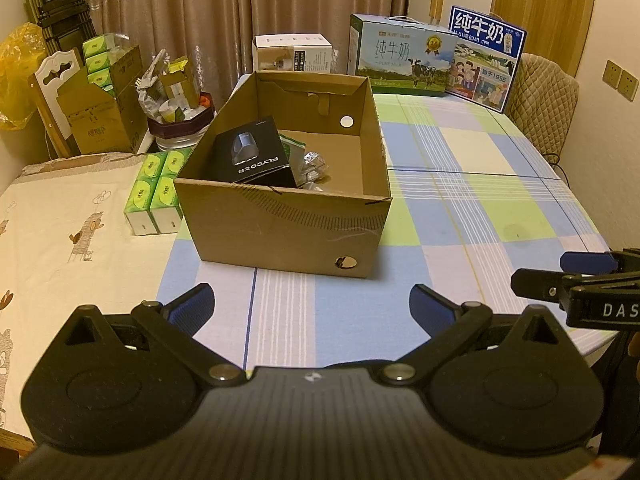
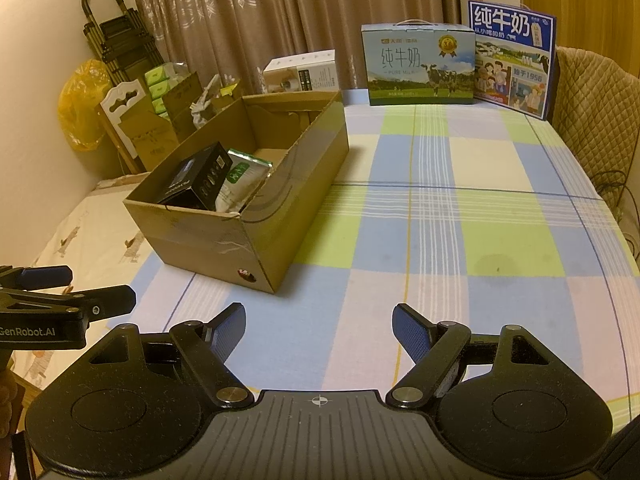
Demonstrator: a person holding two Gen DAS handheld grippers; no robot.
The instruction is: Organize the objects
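On the checked worktop (image 1: 460,216) sits an open cardboard box (image 1: 280,236), well over toward its left side. Inside, a black carton (image 1: 254,156) marked FLYCO leans tilted against the near left corner, with a green-and-white pouch (image 2: 240,180) propped just beside it and some crumpled silvery wrapping (image 1: 314,166) on the box floor; the far half of the box shows bare cardboard. Along the back edge of the worktop stand a white carton (image 1: 294,54), a green milk case (image 1: 402,56) with a handle, and a blue milk case (image 1: 486,60), side by side. Off the left edge, packs of green tissue (image 1: 154,196) rest on a cream cloth. The left tool (image 1: 312,304) hangs low before the box, its blue-padded fingers spread wide with nothing between them. The right tool (image 2: 318,326) is level with it, just to its right, facing bare cloth, likewise spread and holding nothing.
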